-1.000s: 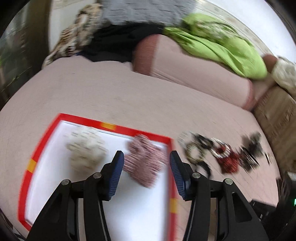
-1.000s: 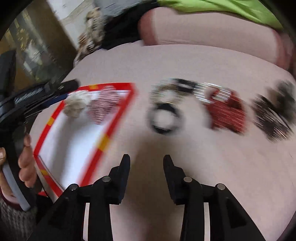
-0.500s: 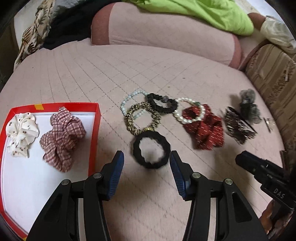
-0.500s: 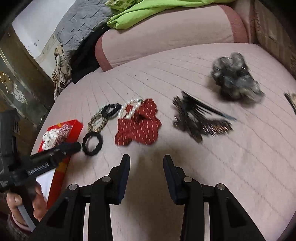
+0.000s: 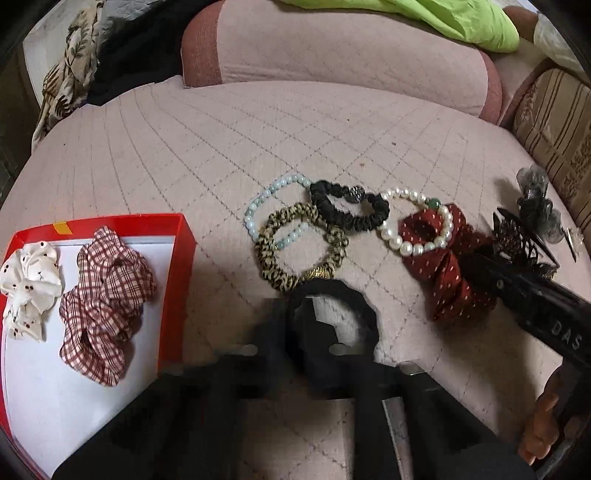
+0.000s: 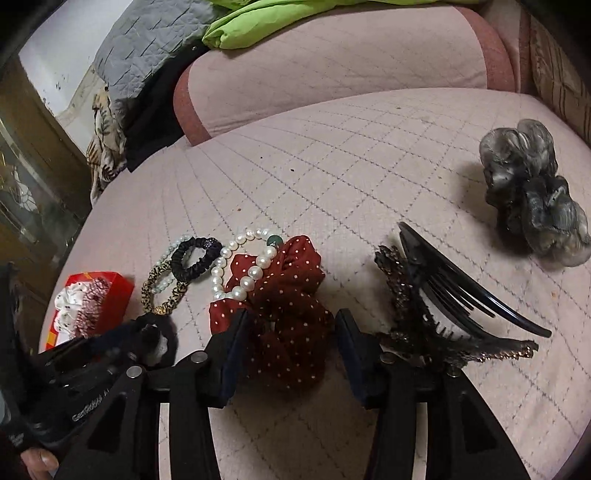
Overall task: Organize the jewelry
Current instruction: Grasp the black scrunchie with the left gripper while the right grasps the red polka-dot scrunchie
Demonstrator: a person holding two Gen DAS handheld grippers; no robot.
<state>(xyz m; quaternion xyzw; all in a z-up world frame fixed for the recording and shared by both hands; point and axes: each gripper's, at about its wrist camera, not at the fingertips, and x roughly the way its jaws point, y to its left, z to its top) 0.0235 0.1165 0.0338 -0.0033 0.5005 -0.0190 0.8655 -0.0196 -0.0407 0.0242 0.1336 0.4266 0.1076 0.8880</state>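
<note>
A red-rimmed white tray (image 5: 177, 266) at the left holds a cream scrunchie (image 5: 27, 284) and a plaid scrunchie (image 5: 103, 295). On the pink quilt lie a leopard hair tie (image 5: 269, 254), a pale bead bracelet (image 5: 258, 206), a thin black scrunchie (image 5: 351, 214), a pearl bracelet (image 5: 406, 243) and a dark red dotted scrunchie (image 5: 450, 280). My left gripper (image 5: 314, 339), blurred, has its fingers around a thick black hair tie (image 5: 332, 291). My right gripper (image 6: 288, 332) is open, its fingers on either side of the red dotted scrunchie (image 6: 288, 317).
Dark hair clips (image 6: 436, 306) and a grey organza scrunchie (image 6: 532, 199) lie to the right. A pink bolster (image 5: 332, 48) with green cloth (image 5: 461, 18) on it runs along the back. A striped cushion (image 5: 554, 133) borders the right.
My left gripper has swung right from the tray and dropped onto the thick black hair tie. My right gripper has moved forward and opened wider around the red dotted scrunchie.
</note>
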